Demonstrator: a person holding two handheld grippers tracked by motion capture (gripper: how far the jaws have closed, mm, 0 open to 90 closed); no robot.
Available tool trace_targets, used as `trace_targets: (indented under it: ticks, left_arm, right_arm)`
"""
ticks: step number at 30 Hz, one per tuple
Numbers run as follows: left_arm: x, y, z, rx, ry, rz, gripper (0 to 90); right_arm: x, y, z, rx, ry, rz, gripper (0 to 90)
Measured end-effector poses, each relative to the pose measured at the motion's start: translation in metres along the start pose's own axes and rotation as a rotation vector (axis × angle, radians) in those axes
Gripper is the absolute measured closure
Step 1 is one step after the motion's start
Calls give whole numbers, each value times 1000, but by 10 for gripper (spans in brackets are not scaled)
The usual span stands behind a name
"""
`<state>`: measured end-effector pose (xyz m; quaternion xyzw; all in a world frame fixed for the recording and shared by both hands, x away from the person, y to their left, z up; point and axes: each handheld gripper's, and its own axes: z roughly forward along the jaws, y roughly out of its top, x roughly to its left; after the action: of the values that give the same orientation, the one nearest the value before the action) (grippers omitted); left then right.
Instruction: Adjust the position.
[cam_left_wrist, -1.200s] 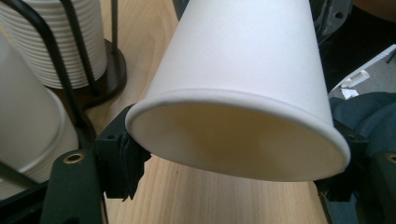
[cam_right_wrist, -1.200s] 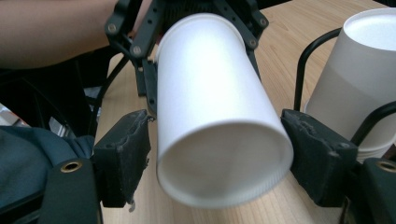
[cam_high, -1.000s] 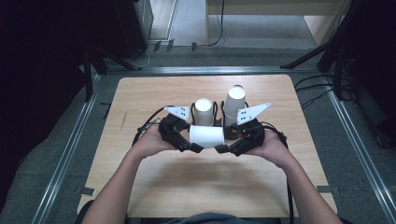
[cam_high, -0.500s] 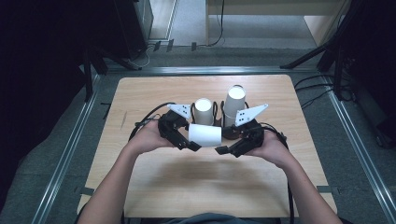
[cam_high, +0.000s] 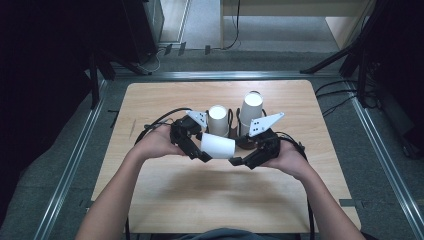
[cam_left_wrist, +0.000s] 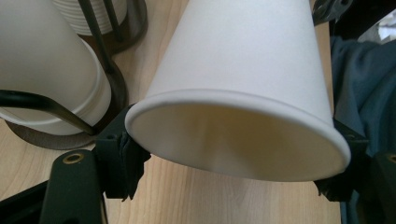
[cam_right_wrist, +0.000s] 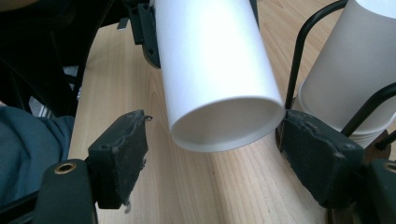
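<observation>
A white paper cup (cam_high: 217, 146) lies on its side in the air between my two grippers, above the middle of the wooden table (cam_high: 165, 100). My left gripper (cam_high: 199, 150) is shut on the cup's wide rim (cam_left_wrist: 233, 135), which is squashed to an oval between the jaws. My right gripper (cam_high: 241, 160) is open around the cup's narrow base end (cam_right_wrist: 224, 116). Its right pad (cam_right_wrist: 317, 158) is close against the cup, while its left pad (cam_right_wrist: 119, 156) stands clear of it.
Just behind the grippers stand two stacks of white cups in black wire holders, one on the left (cam_high: 218, 120) and a taller one on the right (cam_high: 251, 112). They sit close beside the jaws (cam_left_wrist: 46, 70) (cam_right_wrist: 350, 70). Bare wood lies in front.
The cup stays held sideways in the left gripper. The right gripper has slipped slightly toward the near edge and to the left, at the cup's base end.
</observation>
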<state>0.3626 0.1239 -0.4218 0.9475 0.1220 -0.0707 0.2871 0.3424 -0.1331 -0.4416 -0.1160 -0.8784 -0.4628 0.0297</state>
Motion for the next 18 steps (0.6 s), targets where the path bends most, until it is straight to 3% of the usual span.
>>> trace_targets:
  ticks: [10, 18]
  left_arm:
    - [-1, 6, 15, 110, 5, 18, 241]
    - [-2, 11, 18, 135, 8, 27, 239]
  right_arm:
    - [0, 0, 8, 17, -7, -13, 238]
    - [0, -2, 21, 52, 2, -13, 257]
